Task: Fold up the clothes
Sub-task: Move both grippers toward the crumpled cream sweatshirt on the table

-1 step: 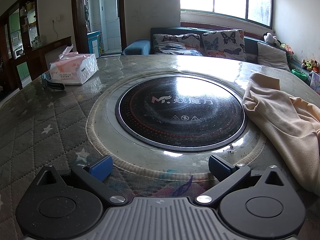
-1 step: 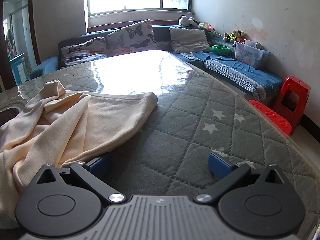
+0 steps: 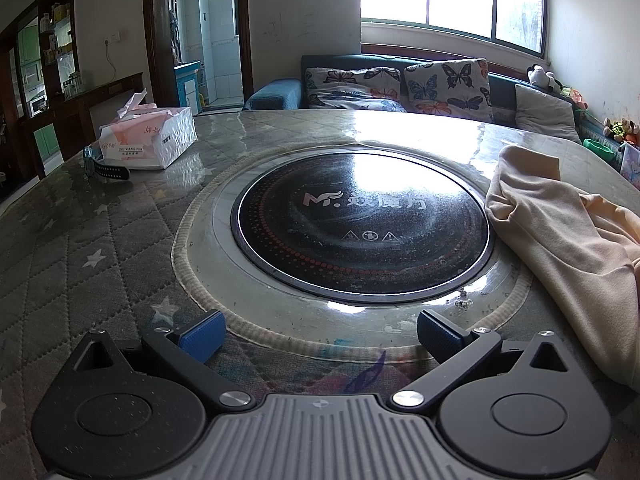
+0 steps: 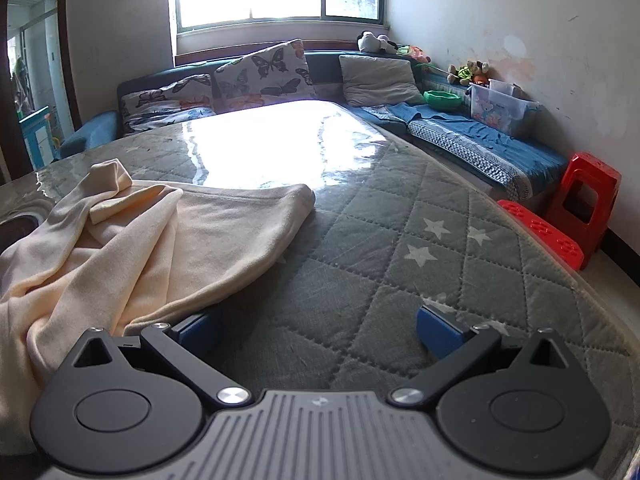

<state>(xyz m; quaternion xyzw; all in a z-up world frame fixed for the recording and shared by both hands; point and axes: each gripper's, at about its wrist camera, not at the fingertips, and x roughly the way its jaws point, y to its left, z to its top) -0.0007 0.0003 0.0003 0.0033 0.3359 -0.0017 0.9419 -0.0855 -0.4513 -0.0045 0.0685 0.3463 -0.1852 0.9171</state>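
Left tool point(image 3: 318, 334): I held it spread, empty, low over the desk point(image 3: 80, 248); garment point(image 3: 560, 240) lay off to its right.
Right tool point(image 4: 318, 330): spread, empty; garment hem touched its left pad point(image 4: 198, 326), ready for pinching.

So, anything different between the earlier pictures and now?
Nothing visibly changed: the cream garment lies crumpled on the table, untouched, and the left claw and right claw are both open and empty.
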